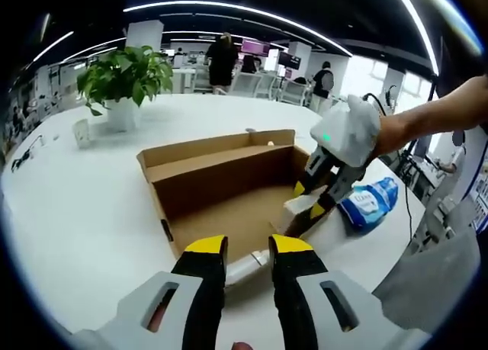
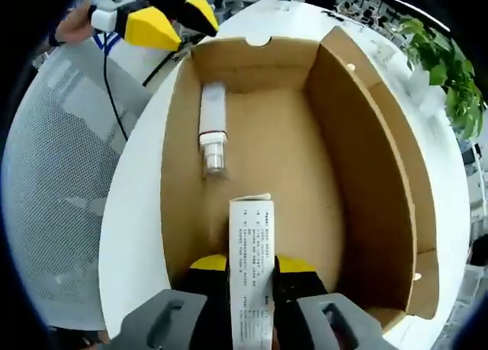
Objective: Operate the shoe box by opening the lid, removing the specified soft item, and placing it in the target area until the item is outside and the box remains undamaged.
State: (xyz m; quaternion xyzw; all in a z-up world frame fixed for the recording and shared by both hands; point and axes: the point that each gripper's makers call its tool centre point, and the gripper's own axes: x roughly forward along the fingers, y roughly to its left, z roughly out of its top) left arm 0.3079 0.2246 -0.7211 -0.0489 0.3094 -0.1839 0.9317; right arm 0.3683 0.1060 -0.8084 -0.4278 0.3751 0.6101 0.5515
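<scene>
An open brown shoe box (image 1: 229, 163) stands on the white table, its lid folded back on the far side. My right gripper (image 1: 311, 200) reaches into the box's right end. In the right gripper view it (image 2: 252, 268) is shut on a slim white carton with printed text (image 2: 252, 243), low over the box floor (image 2: 282, 144). A white tube with a clear cap (image 2: 213, 129) lies inside along one wall. My left gripper (image 1: 249, 247) hovers open just outside the box's near wall, above the tube (image 1: 248, 268). A blue soft pack (image 1: 370, 201) lies on the table right of the box.
A potted plant (image 1: 122, 79) and a small white object (image 1: 81, 133) stand on the table's far left. The table edge curves close on the right. A person's grey mesh clothing (image 2: 53, 182) and a black cable (image 2: 110, 98) lie beside the box. People stand in the background.
</scene>
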